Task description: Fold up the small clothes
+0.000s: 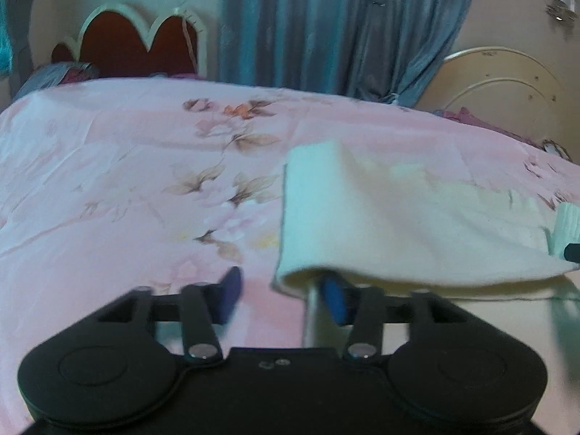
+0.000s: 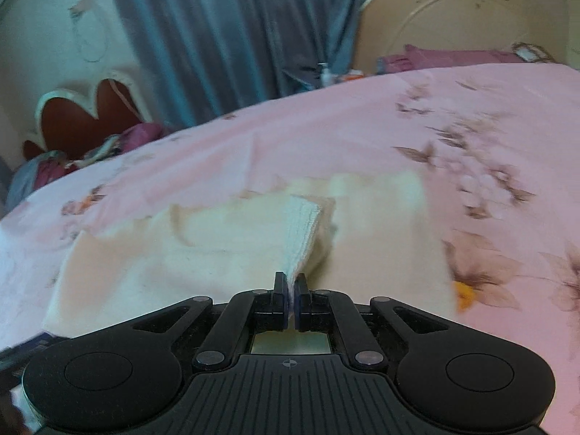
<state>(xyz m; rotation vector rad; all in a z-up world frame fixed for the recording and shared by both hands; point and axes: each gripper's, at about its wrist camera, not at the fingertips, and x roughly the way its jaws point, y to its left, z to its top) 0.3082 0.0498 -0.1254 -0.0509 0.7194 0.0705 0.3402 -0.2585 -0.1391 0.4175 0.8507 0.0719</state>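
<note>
Cream cloth [image 2: 224, 250] pinched by right gripper [image 2: 291, 291]; left gripper [image 1: 282, 290] parted, one finger hidden.

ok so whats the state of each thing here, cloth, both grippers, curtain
cream cloth: lying on the pink bedsheet, near edge lifted, not yet folded flat
right gripper: shut on the cloth's ribbed white edge
left gripper: open, one finger tucked under the cloth's lifted corner, the other beside it on the sheet
blue curtain: hanging drawn behind the bed
</note>
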